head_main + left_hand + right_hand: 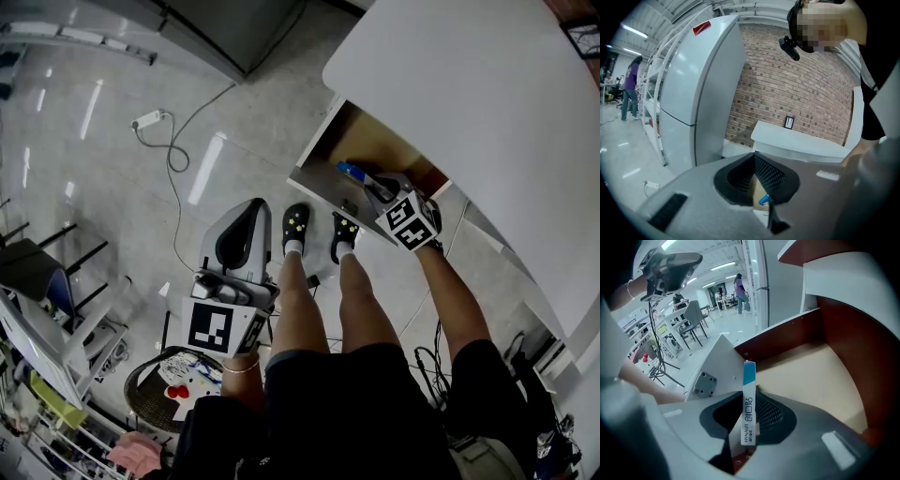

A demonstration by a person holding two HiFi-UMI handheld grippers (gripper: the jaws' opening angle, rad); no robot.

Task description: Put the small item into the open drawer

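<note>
The small item is a slim white and blue box (749, 413) standing upright between the pads of my right gripper (747, 401), which is shut on it. In the head view the right gripper (364, 180) holds the box (349, 171) over the open drawer (361, 141), just inside its white front panel. The drawer's pale floor (811, 376) is bare, with dark red-brown side walls. My left gripper (255, 208) hangs to the left of the person's legs, away from the drawer, jaws together and nothing held. In the left gripper view (753, 157) a bit of the blue box (763, 200) shows through the jaws.
The white tabletop (469, 94) overhangs the drawer. The person's feet in black clogs (296, 223) stand just before the drawer front. A power strip with its cable (150, 119) lies on the shiny floor. A round basket (178, 384) and racks crowd the lower left.
</note>
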